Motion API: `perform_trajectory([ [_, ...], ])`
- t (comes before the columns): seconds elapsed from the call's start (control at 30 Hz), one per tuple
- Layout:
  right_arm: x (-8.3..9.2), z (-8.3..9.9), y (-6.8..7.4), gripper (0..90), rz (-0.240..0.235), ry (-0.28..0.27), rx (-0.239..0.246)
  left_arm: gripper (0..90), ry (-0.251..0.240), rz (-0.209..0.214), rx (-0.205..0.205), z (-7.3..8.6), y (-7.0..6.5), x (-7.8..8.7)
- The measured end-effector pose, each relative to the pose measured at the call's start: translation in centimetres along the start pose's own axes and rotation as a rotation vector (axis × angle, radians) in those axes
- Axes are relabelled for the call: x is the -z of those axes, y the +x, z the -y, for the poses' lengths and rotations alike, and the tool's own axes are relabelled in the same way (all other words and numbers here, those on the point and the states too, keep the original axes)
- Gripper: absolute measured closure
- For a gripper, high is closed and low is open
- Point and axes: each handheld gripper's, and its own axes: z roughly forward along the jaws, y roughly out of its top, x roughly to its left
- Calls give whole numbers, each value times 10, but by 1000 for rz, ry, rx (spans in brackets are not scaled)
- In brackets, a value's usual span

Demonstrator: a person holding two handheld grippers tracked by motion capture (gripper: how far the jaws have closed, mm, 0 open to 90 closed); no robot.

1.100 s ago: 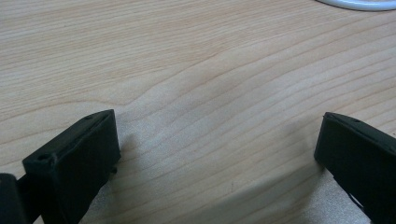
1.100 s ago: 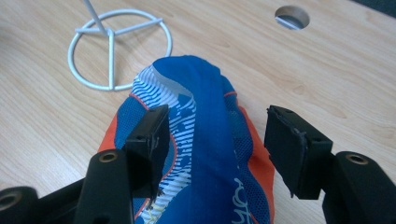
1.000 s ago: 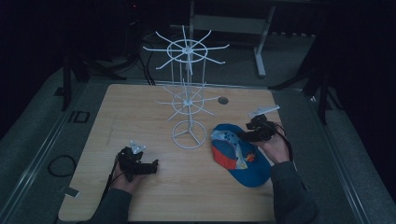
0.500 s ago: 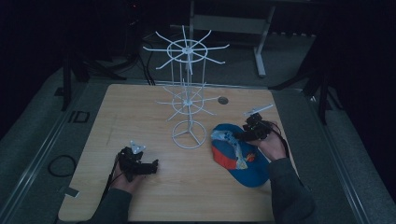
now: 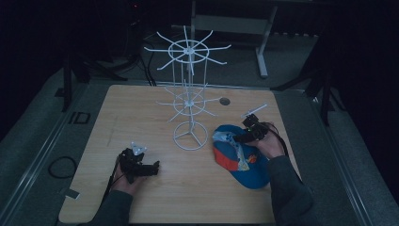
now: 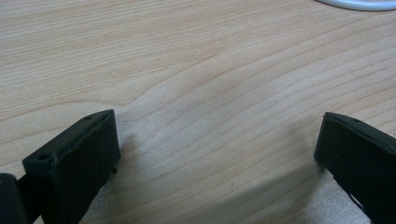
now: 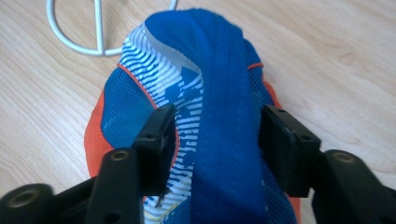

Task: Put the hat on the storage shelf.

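the blue and orange cap [image 5: 240,153] lies on the wooden table [image 5: 141,113] just right of the white wire rack [image 5: 189,101]. the right gripper [image 7: 217,135] has been closing, its jaws straddling the cap's blue band. the left gripper [image 6: 217,144] rests wide open on bare wood.

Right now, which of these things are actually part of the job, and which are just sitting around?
In use:
- blue and orange mesh cap, its blue strap between the right gripper fingers, which have just been closing
- white wire hook stand, probably where the cap goes

Just there:
- left gripper, open over bare wood
- wooden table
- small round hole in the tabletop
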Motion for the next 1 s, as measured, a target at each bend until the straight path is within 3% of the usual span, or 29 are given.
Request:
perform_trajectory([
  [0.27,-8,-1,-4,501,-9,55,-14,1,0,0,0,0,0,0],
  [0.6,-17,-4,-8,619,-37,124,-32,1,0,0,0,0,0,0],
  [0.8,-22,-7,-2,781,-31,173,12,1,0,0,0,0,0,0],
  [1.0,-18,-6,4,872,-25,172,69,1,0,0,0,0,0,0],
])
